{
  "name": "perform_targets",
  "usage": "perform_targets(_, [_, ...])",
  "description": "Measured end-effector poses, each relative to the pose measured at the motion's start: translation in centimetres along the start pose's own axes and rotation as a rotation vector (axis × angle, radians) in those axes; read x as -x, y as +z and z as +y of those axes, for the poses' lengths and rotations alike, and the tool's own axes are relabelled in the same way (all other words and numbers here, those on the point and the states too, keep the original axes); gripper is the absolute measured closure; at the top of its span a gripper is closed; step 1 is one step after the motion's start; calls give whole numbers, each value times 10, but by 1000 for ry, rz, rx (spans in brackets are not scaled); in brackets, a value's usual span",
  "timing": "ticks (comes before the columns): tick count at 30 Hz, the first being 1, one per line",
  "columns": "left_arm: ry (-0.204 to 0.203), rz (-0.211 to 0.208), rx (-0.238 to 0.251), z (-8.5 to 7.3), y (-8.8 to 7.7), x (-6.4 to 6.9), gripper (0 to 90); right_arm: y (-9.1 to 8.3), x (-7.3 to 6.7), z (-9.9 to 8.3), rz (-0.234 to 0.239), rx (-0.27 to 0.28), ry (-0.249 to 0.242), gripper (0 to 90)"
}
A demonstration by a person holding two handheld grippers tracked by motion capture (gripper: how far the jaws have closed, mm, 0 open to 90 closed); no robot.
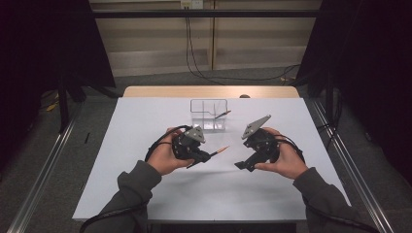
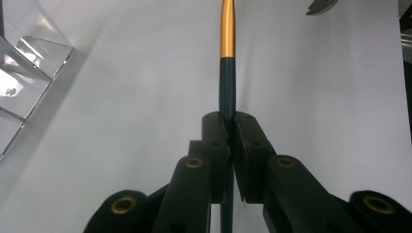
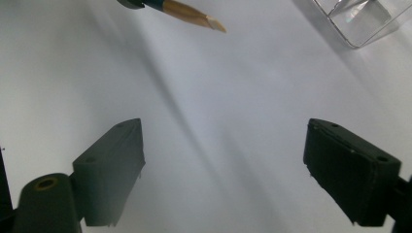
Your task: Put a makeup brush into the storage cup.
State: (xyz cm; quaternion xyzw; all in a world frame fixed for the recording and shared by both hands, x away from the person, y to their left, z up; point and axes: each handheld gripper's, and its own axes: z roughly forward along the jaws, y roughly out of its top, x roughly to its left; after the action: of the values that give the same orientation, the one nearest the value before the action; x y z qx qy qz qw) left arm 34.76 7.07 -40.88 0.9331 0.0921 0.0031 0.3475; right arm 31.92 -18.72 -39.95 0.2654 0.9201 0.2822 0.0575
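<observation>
Clear box (image 1: 209, 115): one pen (image 1: 222, 114); left gripper (image 1: 206, 156) clamps second pen (image 1: 219, 150).

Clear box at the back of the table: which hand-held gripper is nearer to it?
Left. The left hand-held gripper, clamping a pen, sits just below the box; the right one, open, sits farther off.

Wide-apart jaws over the white table (image 3: 204, 145), pen tip (image 3: 194, 14) above.
</observation>
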Motion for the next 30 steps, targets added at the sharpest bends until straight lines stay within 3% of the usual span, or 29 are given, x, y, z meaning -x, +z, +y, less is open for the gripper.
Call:
perform_targets(9, [-35, 9, 46, -2, -1, -1, 841, -2, 5, -13, -2, 36, -1, 89])
perform_targets(14, [-35, -2, 45, -3, -2, -3, 841, -4, 6, -19, 5, 62, 9, 87])
perform_targets(30, [-66, 22, 93, -7, -5, -3, 841, -8, 8, -35, -1, 100, 40, 85])
